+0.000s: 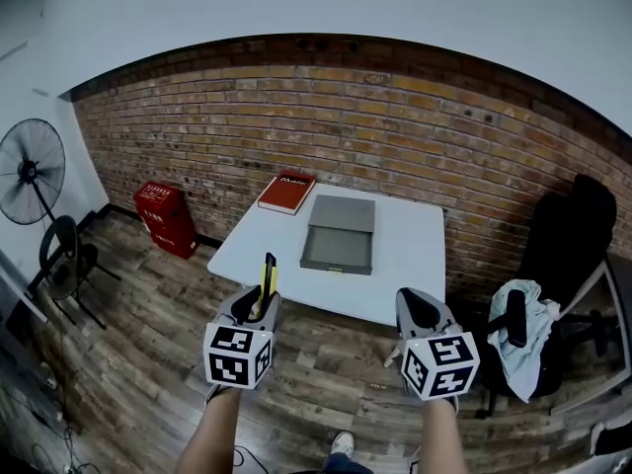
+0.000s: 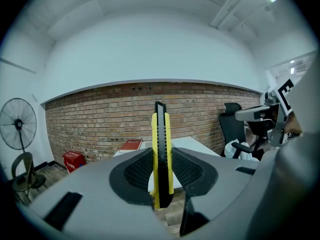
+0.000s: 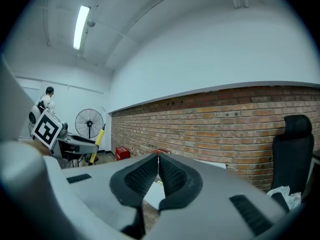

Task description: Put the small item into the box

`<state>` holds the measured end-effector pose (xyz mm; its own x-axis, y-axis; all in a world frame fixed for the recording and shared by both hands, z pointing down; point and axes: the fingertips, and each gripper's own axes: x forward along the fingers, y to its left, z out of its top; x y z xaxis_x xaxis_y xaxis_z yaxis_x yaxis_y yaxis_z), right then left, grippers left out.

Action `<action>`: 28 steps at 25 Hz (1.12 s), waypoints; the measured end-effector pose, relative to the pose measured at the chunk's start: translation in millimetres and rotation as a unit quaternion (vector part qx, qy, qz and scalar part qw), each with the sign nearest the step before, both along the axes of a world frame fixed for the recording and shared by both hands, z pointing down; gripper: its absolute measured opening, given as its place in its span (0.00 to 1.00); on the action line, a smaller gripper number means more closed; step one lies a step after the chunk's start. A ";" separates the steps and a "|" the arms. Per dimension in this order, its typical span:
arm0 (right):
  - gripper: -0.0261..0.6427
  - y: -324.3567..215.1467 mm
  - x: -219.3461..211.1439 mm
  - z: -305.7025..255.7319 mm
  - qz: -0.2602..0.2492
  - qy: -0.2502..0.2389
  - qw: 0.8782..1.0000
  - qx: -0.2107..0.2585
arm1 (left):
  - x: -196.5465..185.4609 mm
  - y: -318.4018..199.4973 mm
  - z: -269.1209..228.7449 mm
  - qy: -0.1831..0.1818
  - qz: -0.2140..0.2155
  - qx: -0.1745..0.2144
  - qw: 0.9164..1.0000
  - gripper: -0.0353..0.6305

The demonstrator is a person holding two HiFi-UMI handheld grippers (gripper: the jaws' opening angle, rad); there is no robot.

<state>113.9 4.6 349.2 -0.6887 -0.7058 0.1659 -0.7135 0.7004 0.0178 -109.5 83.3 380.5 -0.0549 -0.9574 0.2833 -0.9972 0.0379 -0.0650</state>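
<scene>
Carry stage: pick-up done, placement outstanding. The left tongs [image 1: 263, 302] are clenched on a yellow-and-black utility knife [image 2: 161, 154], which stands upright between the pads. The grey box [image 1: 339, 235] lies on the white counter [image 1: 410, 255], well apart from the knife. The right tongs [image 1: 423, 312] are pressed together on nothing. Both forearms [image 1: 212, 433] reach forward side by side — tongs aimed toward the counter, tipped slightly downward.

Box [image 1: 339, 235] on table [image 1: 413, 257], book [image 1: 286, 194] left
</scene>
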 end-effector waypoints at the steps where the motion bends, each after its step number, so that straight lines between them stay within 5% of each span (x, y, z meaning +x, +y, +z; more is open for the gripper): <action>1: 0.07 -9.5 1.1 0.0 -0.002 0.000 1.000 -0.002 | 0.9 -8.7 -1.2 0.000 -0.003 0.000 1.000 0.25; 28: 0.07 -146.6 0.4 15.2 -0.040 -0.015 0.999 -0.013 | 6.9 -136.2 7.8 -0.013 -0.030 -0.012 0.999 0.25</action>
